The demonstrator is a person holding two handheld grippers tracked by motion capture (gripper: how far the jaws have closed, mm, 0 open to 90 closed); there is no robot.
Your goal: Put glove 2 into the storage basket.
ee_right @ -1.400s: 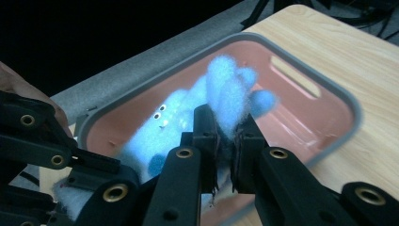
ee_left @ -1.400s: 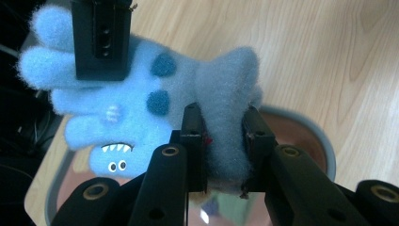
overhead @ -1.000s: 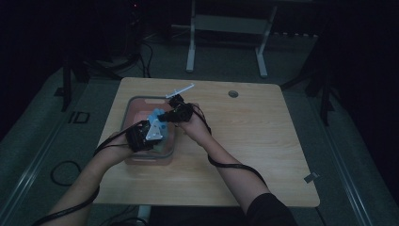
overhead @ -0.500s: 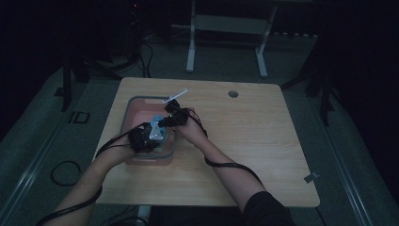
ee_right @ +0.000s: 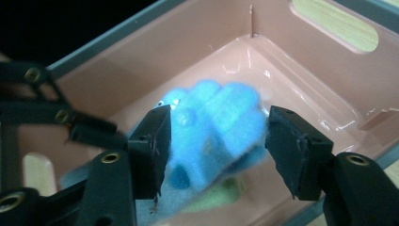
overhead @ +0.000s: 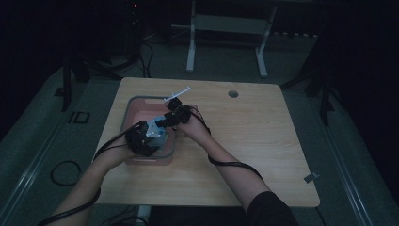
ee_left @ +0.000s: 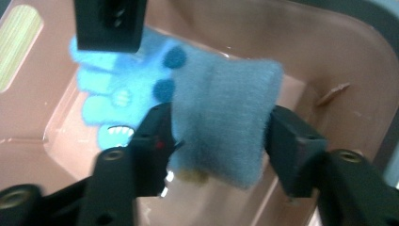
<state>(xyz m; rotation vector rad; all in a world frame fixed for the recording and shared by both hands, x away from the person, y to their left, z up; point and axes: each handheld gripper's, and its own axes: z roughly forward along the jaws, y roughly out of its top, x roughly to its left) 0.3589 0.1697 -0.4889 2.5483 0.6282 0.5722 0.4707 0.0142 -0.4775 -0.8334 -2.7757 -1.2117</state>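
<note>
Counting one glove, one bin

Both forearms come in from the bottom and meet, left gripper and right gripper nose to nose. Jaws on both have just been opening, glove sitting loose between them.
</note>
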